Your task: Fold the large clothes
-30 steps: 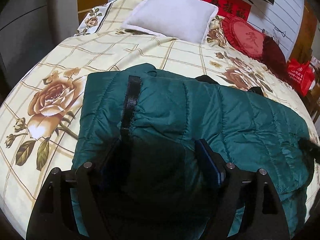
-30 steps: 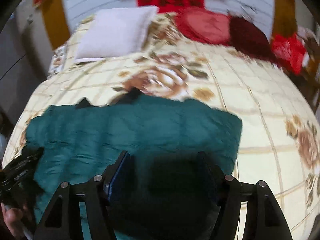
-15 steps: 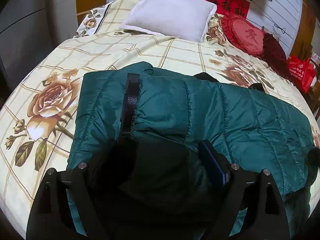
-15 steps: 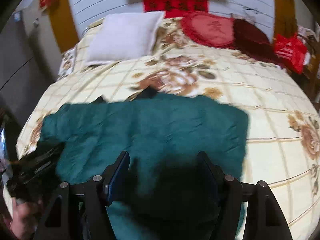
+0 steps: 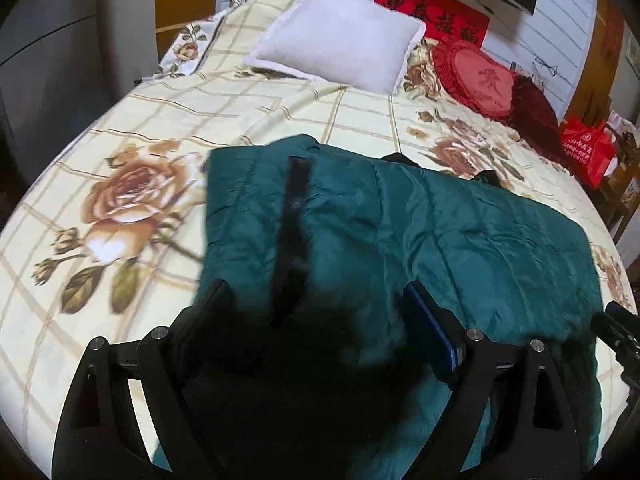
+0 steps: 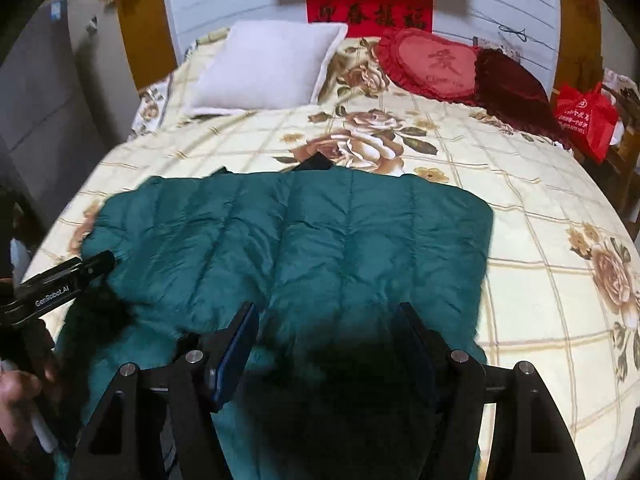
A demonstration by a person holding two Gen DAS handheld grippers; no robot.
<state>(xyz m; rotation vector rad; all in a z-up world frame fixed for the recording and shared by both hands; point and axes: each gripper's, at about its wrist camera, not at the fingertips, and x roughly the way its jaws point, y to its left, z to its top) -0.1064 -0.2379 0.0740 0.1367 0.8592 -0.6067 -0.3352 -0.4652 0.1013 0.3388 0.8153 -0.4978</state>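
Lying flat across the near half of the flowered bed [image 6: 520,208]: a big green puffy jacket [image 6: 320,240], with a black strip [image 5: 294,232] running down its left part and bits of black cloth peeking out along its far edge. Hanging low over the jacket's near edge with fingers spread wide and gripping nothing: the left claw [image 5: 316,312] over the strip side and the right claw [image 6: 326,332] over the other side. Sitting farther back by the wall: a white pillow [image 6: 268,66], a red heart cushion [image 6: 436,64], a dark red cushion [image 6: 516,92] and a red bag [image 6: 586,118].
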